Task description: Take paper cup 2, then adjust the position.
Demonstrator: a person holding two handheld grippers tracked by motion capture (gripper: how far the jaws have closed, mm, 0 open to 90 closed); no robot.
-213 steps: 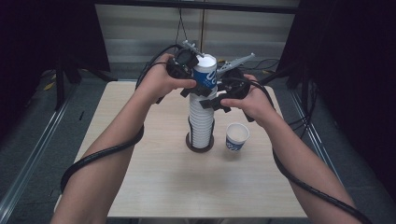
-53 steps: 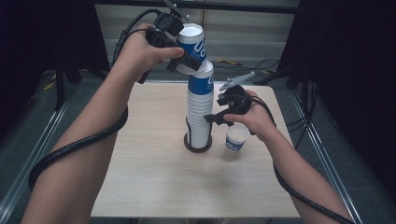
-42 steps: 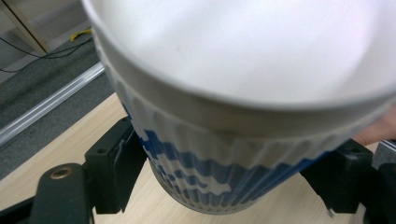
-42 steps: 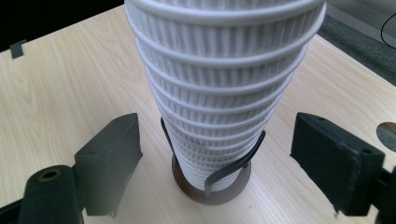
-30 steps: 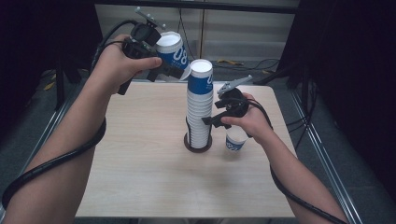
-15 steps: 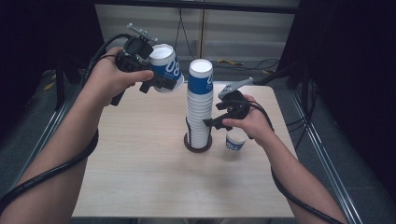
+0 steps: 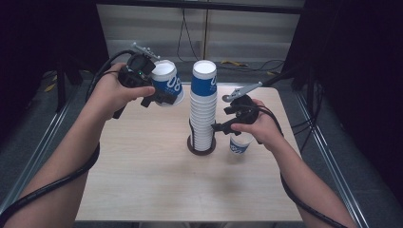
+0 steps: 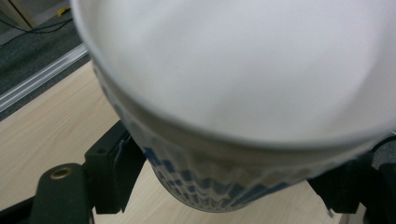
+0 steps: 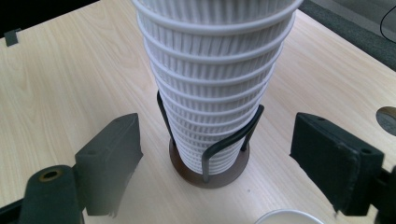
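Left tongs [image 7: 164, 97] gripping cup [image 7: 167, 89], lowered, left of cup stack [image 7: 203, 111]. Right tongs [image 9: 233, 161] open, beside stack base, unmoved.

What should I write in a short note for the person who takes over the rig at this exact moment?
Left gripper: shut on a blue-and-white paper cup, held tilted in the air left of the stack.
Right gripper: open, jaws on either side of the cup stack near its base, not pressing it.
The stack stands upright in a dark wire holder mid-table.
Done: one separate cup stands on the table right of the holder.
Left: probably set the held cup down, then take further ones.
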